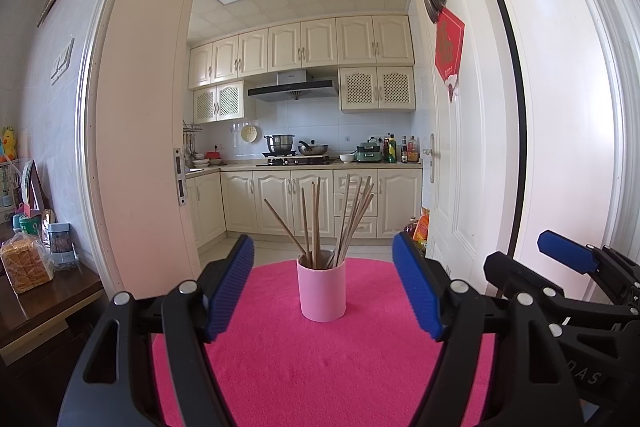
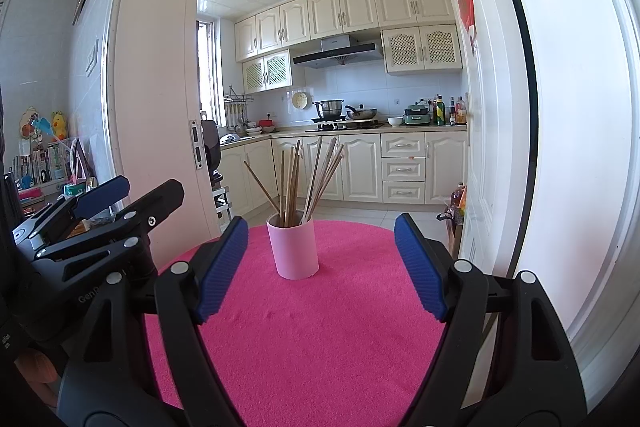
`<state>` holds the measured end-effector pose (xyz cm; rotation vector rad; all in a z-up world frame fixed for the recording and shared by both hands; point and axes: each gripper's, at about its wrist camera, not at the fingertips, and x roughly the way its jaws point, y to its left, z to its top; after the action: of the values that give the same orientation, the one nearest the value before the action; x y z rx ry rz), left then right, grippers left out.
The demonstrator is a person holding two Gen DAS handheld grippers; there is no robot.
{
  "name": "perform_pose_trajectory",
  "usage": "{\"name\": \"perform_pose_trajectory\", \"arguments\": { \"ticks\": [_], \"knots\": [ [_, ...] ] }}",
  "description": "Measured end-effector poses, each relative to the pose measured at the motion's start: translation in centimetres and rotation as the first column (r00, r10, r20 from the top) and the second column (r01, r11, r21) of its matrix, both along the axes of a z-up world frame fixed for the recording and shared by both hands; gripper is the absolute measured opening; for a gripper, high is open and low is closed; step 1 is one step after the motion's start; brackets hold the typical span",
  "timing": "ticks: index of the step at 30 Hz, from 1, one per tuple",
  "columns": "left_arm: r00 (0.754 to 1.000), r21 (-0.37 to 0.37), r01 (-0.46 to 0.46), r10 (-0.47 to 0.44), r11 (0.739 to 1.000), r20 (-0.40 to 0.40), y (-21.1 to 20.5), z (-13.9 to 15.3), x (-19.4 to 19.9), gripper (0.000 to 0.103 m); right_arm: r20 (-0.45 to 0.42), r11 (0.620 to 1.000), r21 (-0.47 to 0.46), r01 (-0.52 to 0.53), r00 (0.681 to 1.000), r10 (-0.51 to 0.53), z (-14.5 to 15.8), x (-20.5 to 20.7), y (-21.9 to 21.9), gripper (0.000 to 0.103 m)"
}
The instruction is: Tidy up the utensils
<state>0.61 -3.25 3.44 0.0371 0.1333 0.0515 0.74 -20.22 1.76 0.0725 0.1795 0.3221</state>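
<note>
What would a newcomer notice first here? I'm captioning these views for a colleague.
The bright pink mat covering the table in the foreground, with a pale pink cup of fanned-out wooden chopsticks standing on it. Framing the cup, the left tool and right tool are both wide open, with a cream kitchen beyond.

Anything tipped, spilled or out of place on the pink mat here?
Nothing stands out. The pink cup stands upright on the pink mat, chopsticks fanned inside, none fallen. Left gripper and right gripper are open.

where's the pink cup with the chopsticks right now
The pink cup stands upright on the pink mat, centred between the open left tool's fingers in the left wrist view, chopsticks inside.
</note>
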Motion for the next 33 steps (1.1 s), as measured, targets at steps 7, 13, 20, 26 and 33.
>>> {"name": "perform_pose_trajectory", "arguments": {
  "ticks": [7,13,20,26,33],
  "knots": [
    [1.0,-0.001,-0.001,0.001,1.0,-0.002,0.0,0.0,0.1,0.071,-0.004,1.0,0.001,-0.001,1.0,0.001,0.0,0.1,0.2,0.075],
    [1.0,-0.005,-0.001,0.001,1.0,-0.003,0.1,-0.1,0.1,0.071,-0.007,1.0,0.001,-0.001,1.0,0.001,0.0,0.1,0.5,0.075],
    [1.0,-0.004,-0.003,0.003,1.0,-0.008,0.2,-0.3,0.1,0.071,-0.01,1.0,0.0,-0.001,1.0,0.001,-0.1,0.1,0.6,0.075],
    [1.0,-0.005,-0.006,0.006,1.0,-0.013,0.3,-0.6,0.1,0.071,-0.015,1.0,-0.004,0.0,1.0,0.0,-0.3,0.3,1.0,0.075],
    [1.0,-0.006,-0.006,0.006,1.0,-0.016,0.2,-0.6,0.2,0.071,-0.016,1.0,-0.005,0.0,1.0,0.0,-0.3,0.3,1.1,0.075]
  ]
}}
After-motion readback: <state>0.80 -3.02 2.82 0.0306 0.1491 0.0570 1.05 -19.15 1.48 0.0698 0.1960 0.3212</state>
